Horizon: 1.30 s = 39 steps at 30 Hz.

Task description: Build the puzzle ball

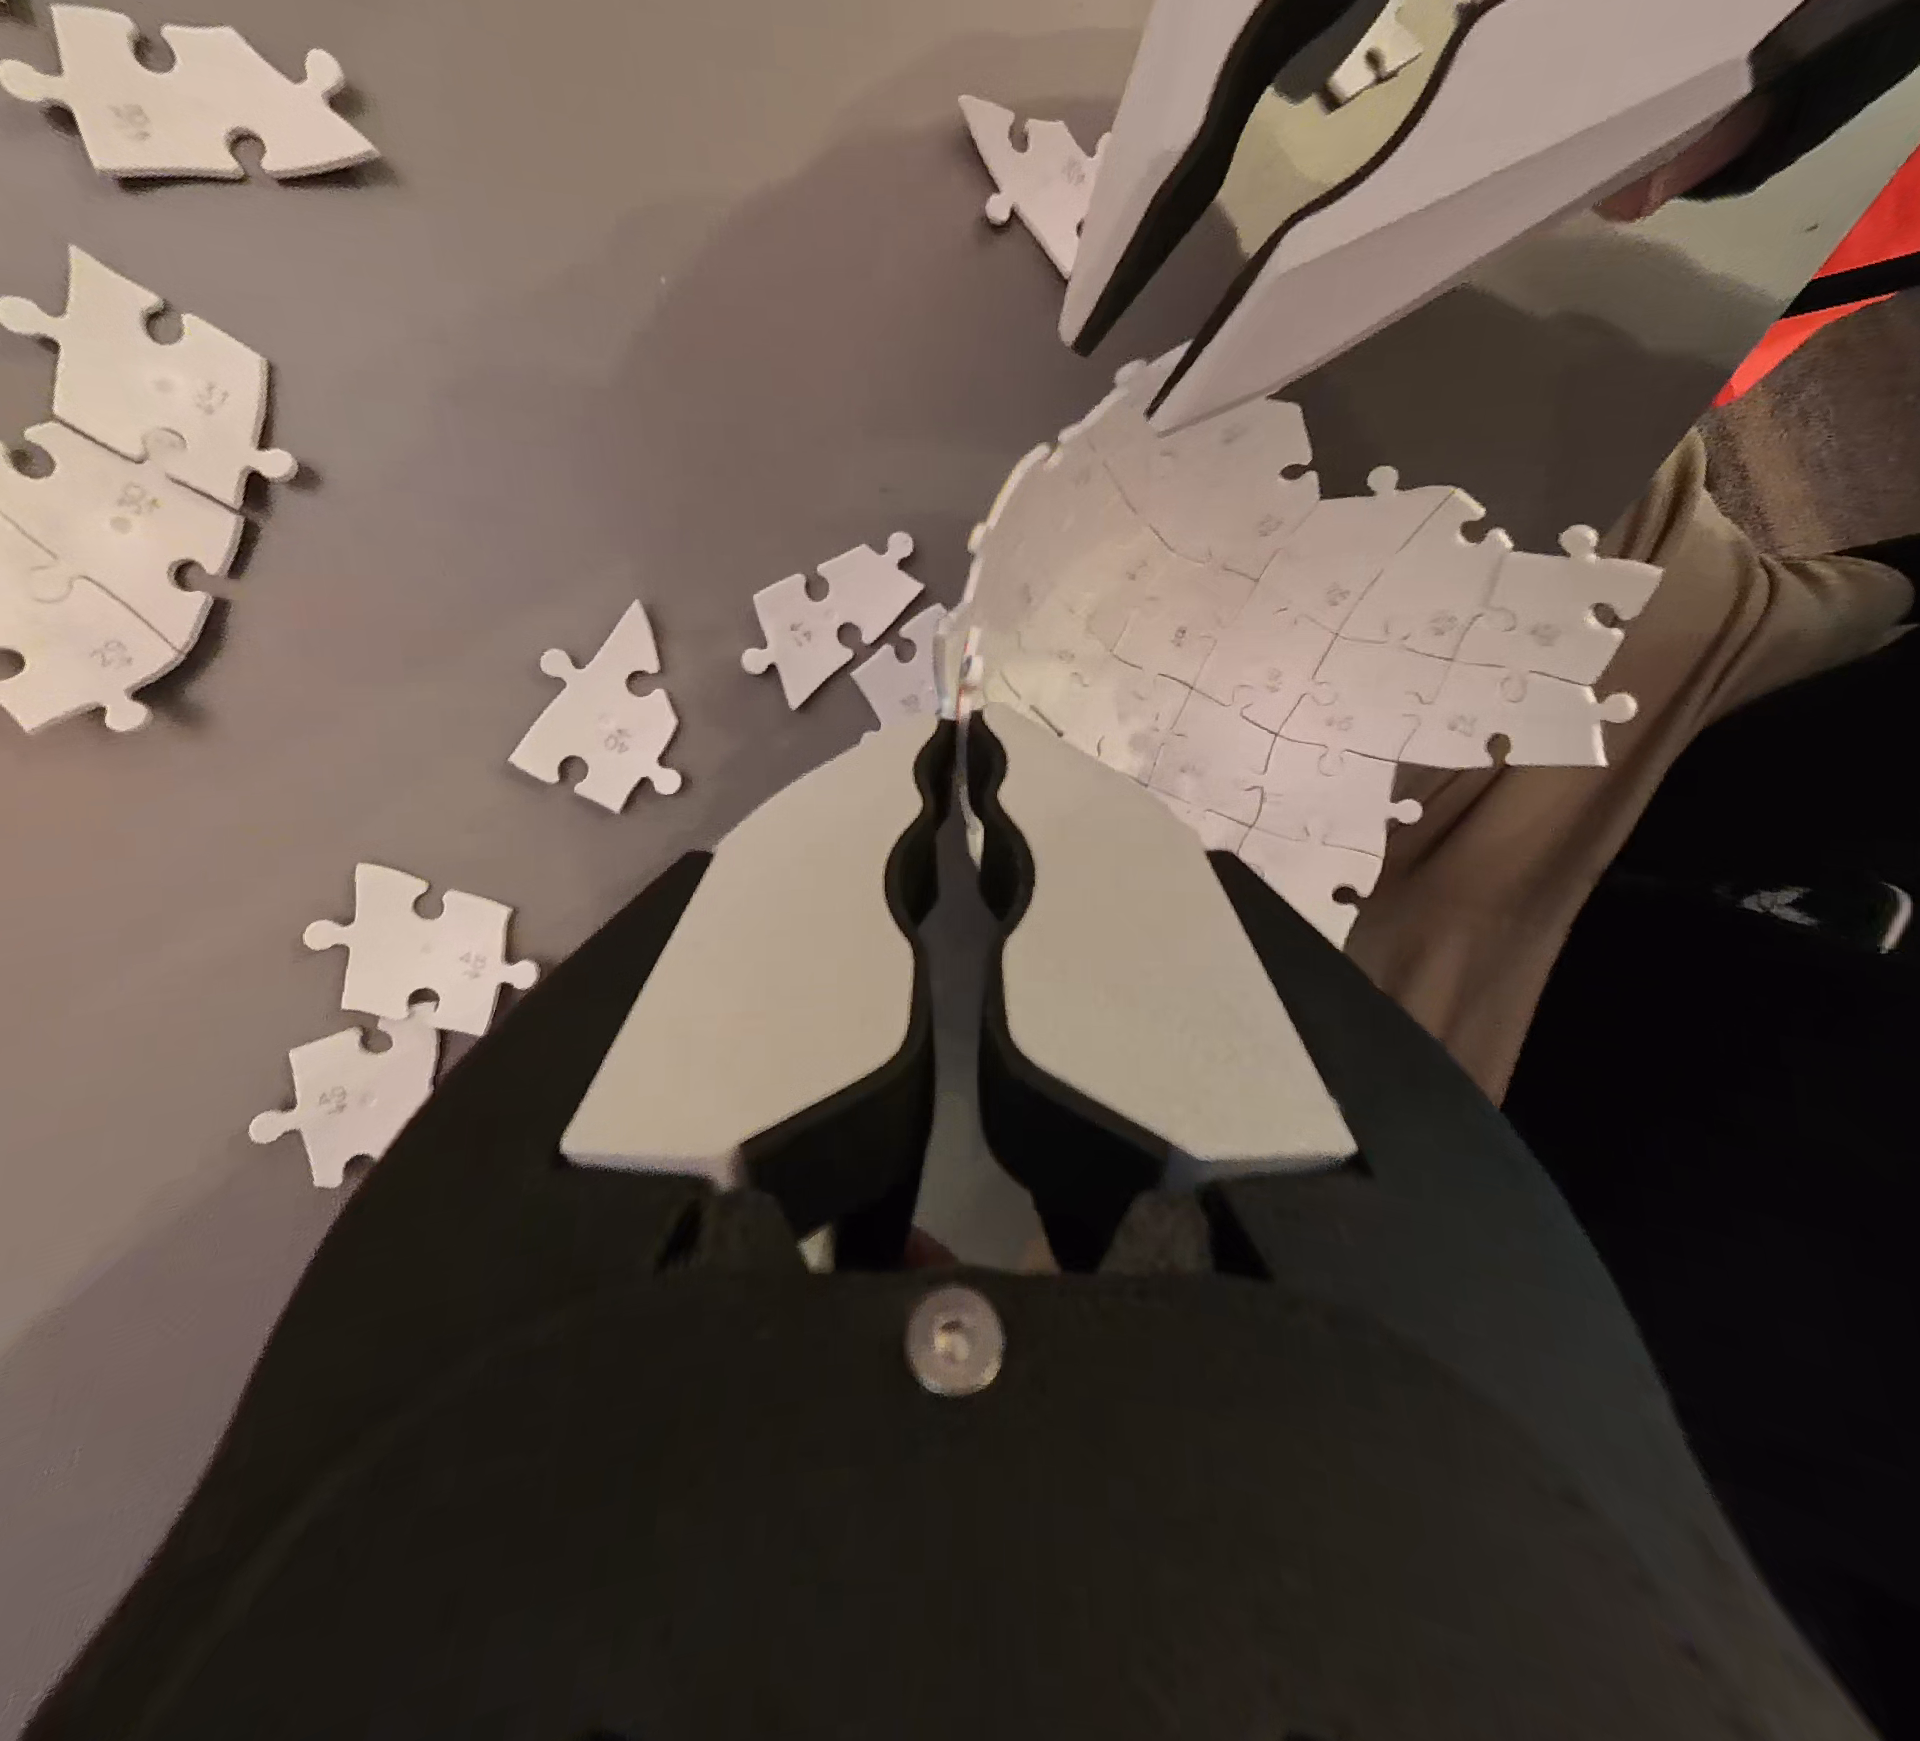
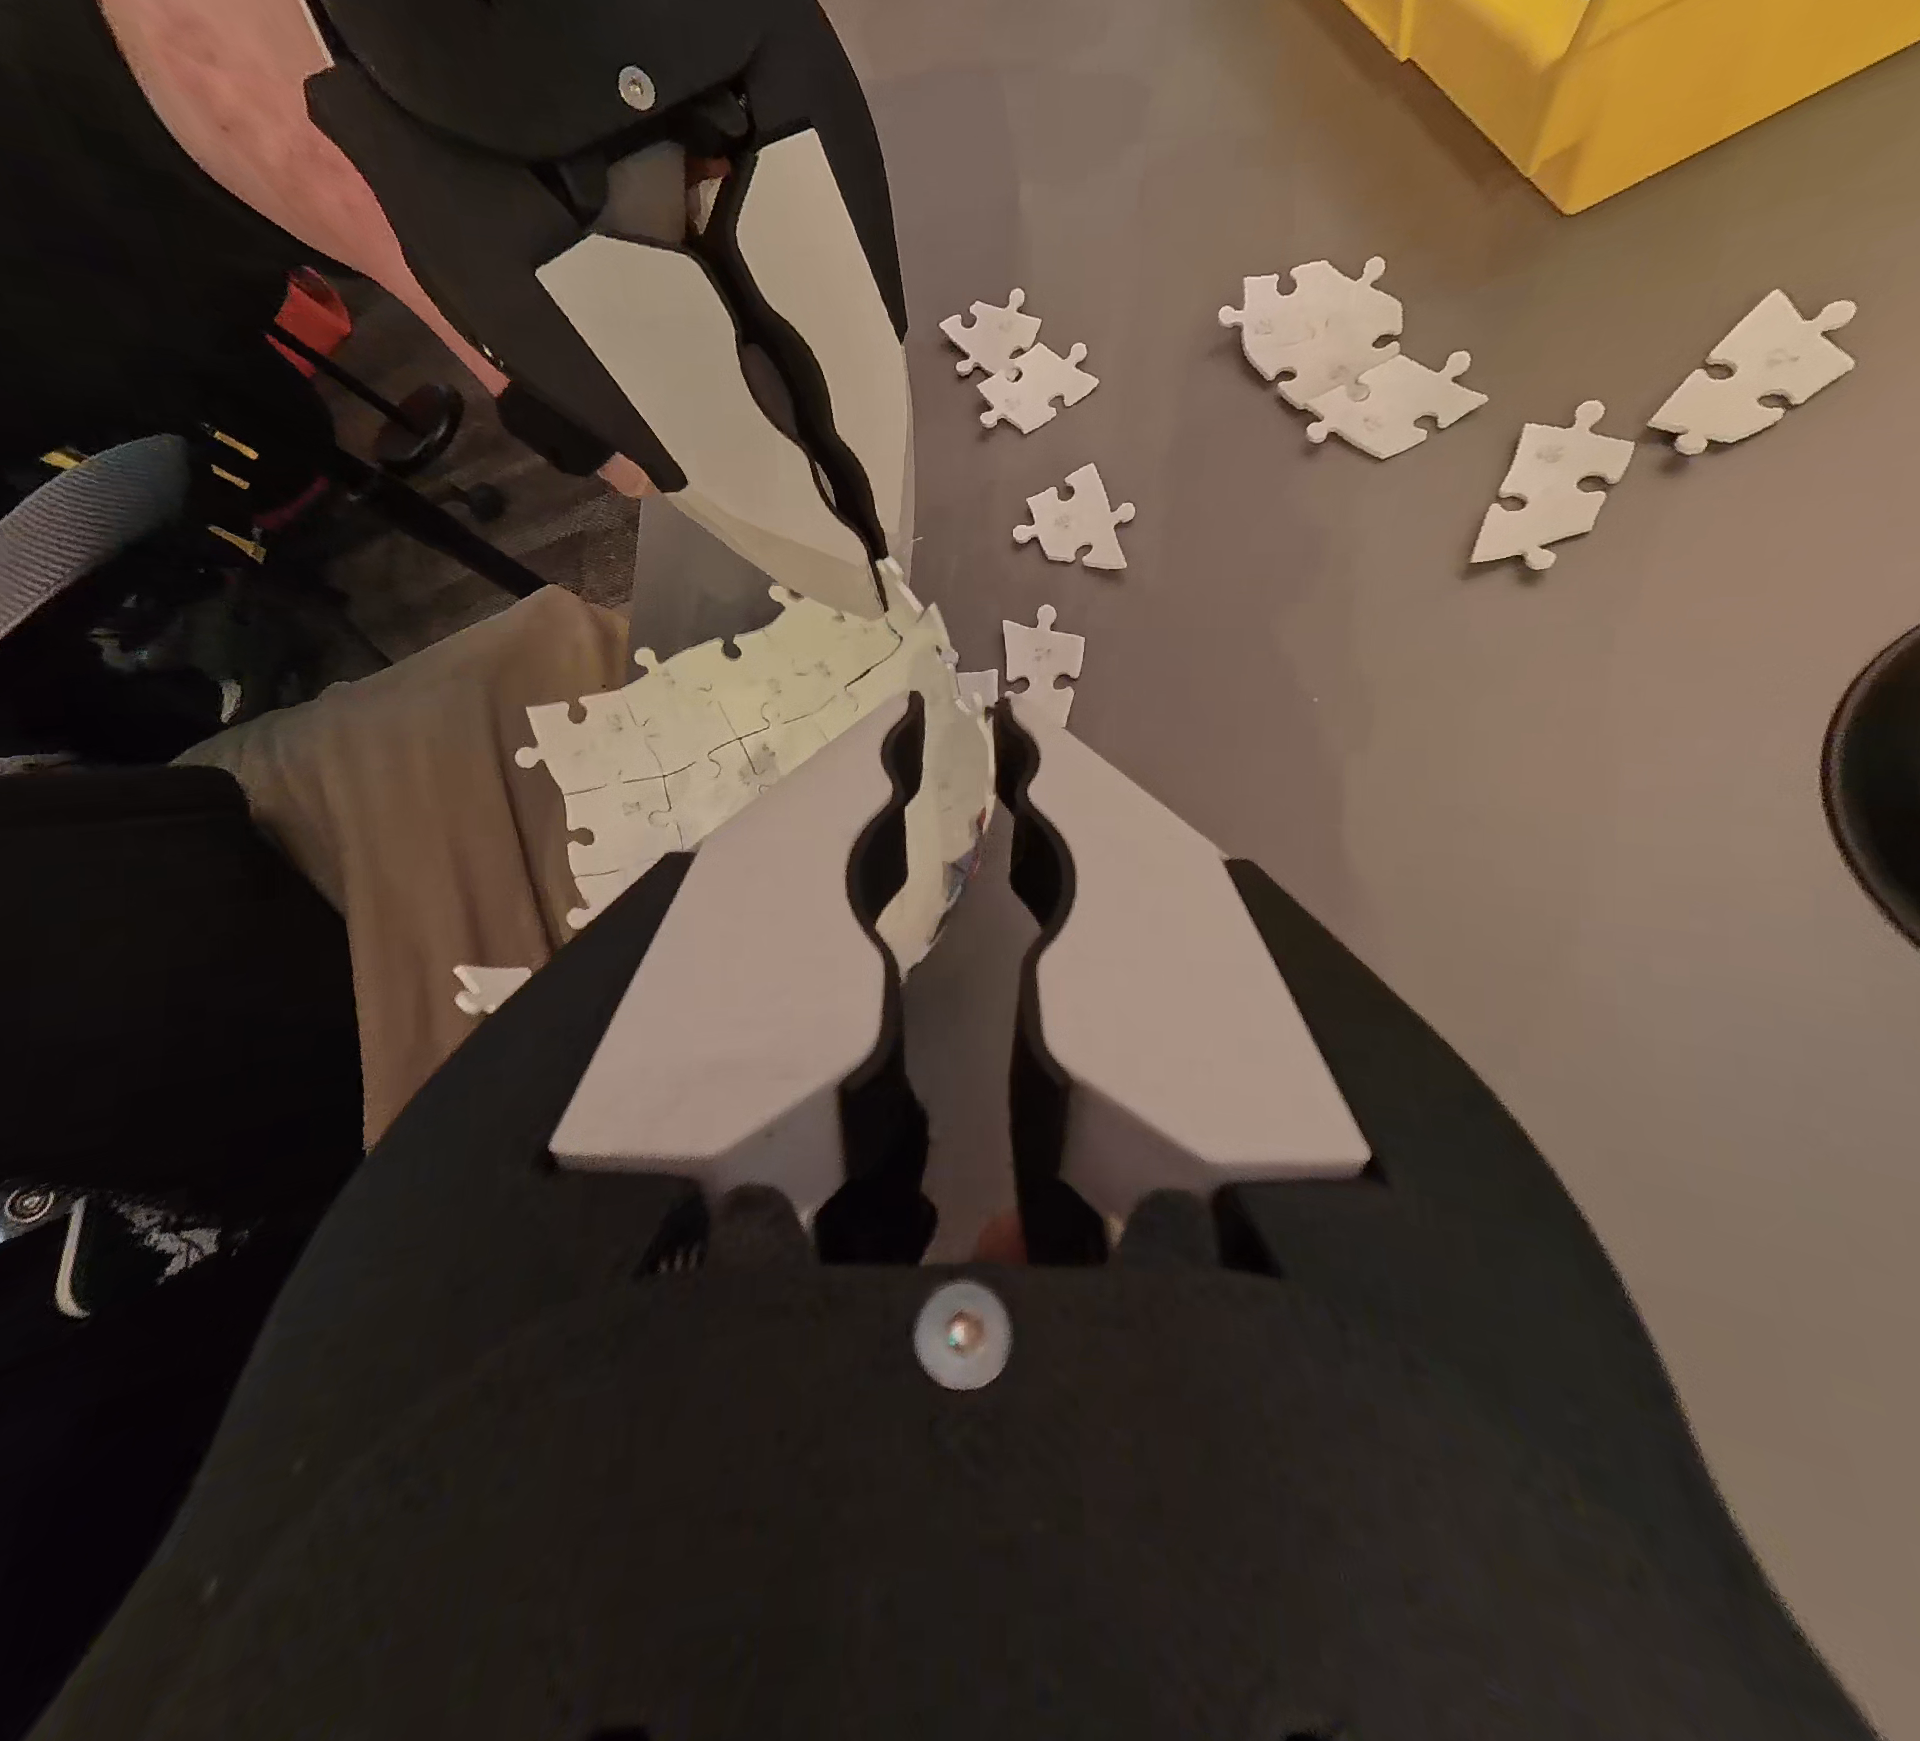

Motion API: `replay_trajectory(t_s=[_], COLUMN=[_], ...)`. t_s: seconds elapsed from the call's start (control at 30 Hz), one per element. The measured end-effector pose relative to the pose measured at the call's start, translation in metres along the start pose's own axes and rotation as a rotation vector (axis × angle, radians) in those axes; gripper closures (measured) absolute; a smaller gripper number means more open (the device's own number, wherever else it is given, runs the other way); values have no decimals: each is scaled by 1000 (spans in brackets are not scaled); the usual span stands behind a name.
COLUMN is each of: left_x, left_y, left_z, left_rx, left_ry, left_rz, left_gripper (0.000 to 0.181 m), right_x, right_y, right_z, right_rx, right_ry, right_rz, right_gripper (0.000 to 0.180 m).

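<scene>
The partly built puzzle ball, a curved white shell of joined pieces, hangs over the grey table's near edge; it also shows in the right wrist view. My left gripper is shut on the shell's rim, seen from the other side too. My right gripper is slightly open and straddles the rim a little farther along; in the left wrist view its lower fingertip touches the shell's inner face. Loose white pieces lie on the table close by.
More single pieces and small joined clusters lie scattered on the grey table. A yellow bin with pieces stands at the back right. A black round object sits at the right edge. A person's tan-trousered leg is below the shell. The gap from one gripper's tips to the other's is roughly 6 centimeters.
</scene>
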<state>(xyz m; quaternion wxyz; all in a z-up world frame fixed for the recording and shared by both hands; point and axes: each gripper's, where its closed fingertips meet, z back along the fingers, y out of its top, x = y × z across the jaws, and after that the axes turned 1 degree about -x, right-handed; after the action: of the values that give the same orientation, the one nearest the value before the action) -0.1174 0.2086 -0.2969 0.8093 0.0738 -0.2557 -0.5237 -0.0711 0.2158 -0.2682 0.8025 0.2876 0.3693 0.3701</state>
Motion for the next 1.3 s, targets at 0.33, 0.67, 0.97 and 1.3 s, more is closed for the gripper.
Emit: replay_trajectory(t_s=[0.33,0.67,0.97,1.3], left_x=[-9,-19,-20,-21], left_y=[-10,-30,-39,-45], left_z=[-1,-5,-5,-5], left_rx=[-59,27,112,222], left_ry=[34,30,15,-24], left_rz=[31,173,260,399], left_gripper=[179,179,178,179], right_x=[1,-1,-6,-13], right_y=[3,-2,-6,-6], right_z=[-1,-14,-21,-23], right_rx=[20,20,10,22], right_ry=[-1,32,67,92], right_rz=[-3,-36,-60,-86], right_gripper=[168,167,167,168])
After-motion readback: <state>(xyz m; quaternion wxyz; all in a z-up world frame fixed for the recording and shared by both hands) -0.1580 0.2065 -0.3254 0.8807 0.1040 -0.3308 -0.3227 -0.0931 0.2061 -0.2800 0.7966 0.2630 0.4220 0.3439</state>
